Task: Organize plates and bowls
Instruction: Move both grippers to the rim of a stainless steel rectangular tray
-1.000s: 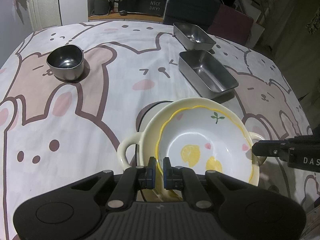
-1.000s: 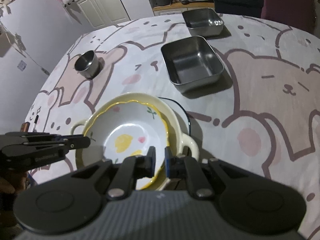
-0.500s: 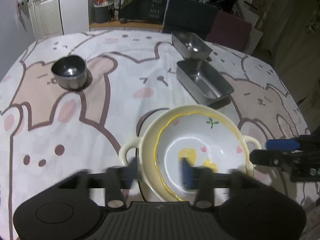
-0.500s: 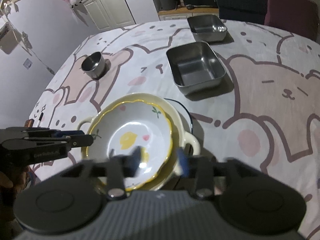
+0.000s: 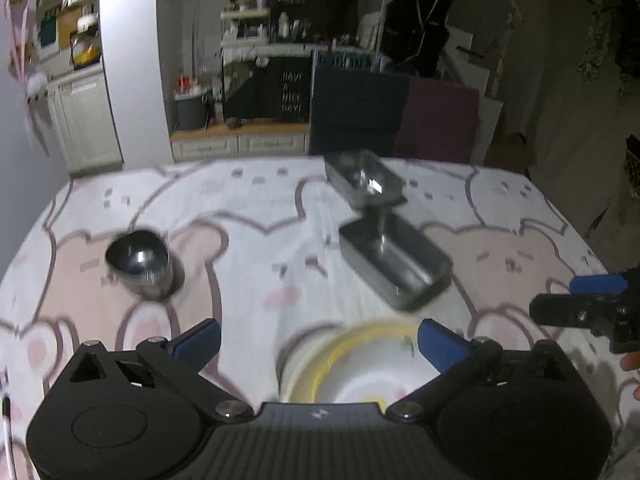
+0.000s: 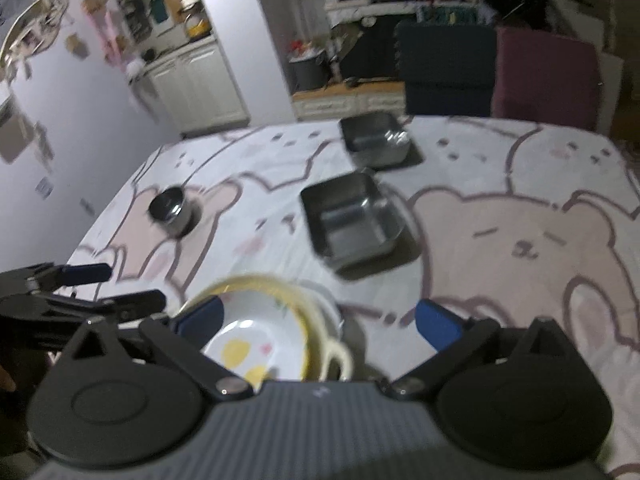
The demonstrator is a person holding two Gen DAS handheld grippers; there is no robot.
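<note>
The left gripper (image 5: 318,340) has just been opening and its blue-padded jaws now stand spread wide, nothing pinched; the lemon-print plate (image 5: 360,364) lies below the gap between them, untouched. The right gripper (image 6: 318,320) has likewise just been opening and stands spread, with the same plate (image 6: 256,344) below its left finger. The plate rests nested in a cream two-handled bowl (image 6: 332,344), whose handle pokes out on the right; the pair sits at the table's near edge, close under both tools.

Farther in on the bear-print tablecloth (image 5: 248,240), a rectangular steel tray (image 5: 394,264) sits a little beyond the plate, and a second steel tray (image 5: 362,182) lies behind it, near the far edge. A round steel bowl (image 5: 138,262) stands alone, well apart on the left. Between that bowl and the trays runs a wide strip of bare cloth. To the right of the trays, the cloth (image 6: 520,220) lies open out to the table's right edge.
</note>
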